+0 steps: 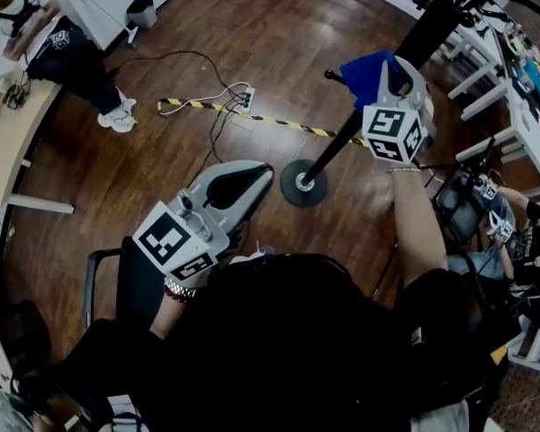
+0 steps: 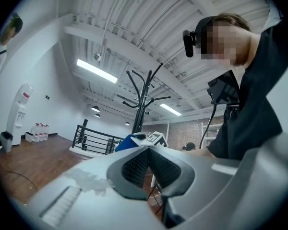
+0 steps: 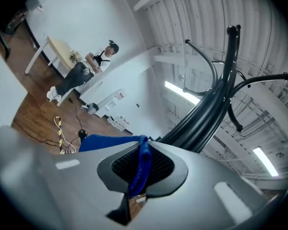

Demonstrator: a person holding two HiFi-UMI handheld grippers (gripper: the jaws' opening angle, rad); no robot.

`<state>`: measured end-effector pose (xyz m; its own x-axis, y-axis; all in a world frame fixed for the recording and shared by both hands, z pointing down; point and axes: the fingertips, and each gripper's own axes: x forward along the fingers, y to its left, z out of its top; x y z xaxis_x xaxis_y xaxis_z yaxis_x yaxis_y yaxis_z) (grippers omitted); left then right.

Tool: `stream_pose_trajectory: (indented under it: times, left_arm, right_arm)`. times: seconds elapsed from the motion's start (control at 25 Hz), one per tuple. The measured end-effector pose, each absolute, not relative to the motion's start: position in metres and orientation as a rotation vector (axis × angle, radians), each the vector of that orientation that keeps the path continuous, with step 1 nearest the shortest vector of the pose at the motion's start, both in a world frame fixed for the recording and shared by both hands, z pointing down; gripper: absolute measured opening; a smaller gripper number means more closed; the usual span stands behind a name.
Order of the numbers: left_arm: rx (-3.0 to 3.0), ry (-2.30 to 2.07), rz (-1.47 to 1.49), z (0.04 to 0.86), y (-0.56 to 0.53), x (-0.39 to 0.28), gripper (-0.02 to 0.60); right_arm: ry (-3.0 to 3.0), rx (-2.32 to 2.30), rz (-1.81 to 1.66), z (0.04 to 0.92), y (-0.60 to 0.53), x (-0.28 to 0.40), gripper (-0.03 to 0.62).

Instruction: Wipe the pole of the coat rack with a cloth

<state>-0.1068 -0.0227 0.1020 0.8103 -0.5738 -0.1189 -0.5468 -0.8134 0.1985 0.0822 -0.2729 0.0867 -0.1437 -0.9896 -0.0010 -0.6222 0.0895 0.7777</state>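
Pinching the blue cloth (image 1: 360, 67) by a thin fold, the right gripper (image 3: 143, 166) is holding it just beside the coat rack's pole (image 1: 342, 142) while the left gripper (image 2: 148, 164) is idling, jaws together on nothing, so a hard stroke may be risking the cloth slipping free or the unsteadied rack tipping.

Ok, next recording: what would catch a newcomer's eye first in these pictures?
The bright blue cloth stands out, pinched in the right claw and held up beside the black coat rack pole at centre right of the head view. Next comes the left claw, shut on nothing, low at the lower left. A person sits in the far upper left corner.
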Motion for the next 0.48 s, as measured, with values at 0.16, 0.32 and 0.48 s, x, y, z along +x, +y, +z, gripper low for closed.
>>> stream_pose_trajectory:
  times: [0.16,0.32,0.48]
  left_arm:
    - [2.84,-0.897,-0.25,0.11,-0.035,-0.119,0.006]
    - [2.941,-0.896,-0.058,0.124,-0.048,-0.107,0.006]
    - [3.004,-0.773,0.13,0.148,-0.06,-0.085,0.006]
  right_arm:
    - [-1.75,1.563,-0.872,0.111,-0.283,0.076,0.025]
    - [-1.719,1.578,-0.839,0.131,-0.288,0.072,0.025]
    - [-1.721,1.601,-0.8,0.139,-0.297,0.066,0.025]
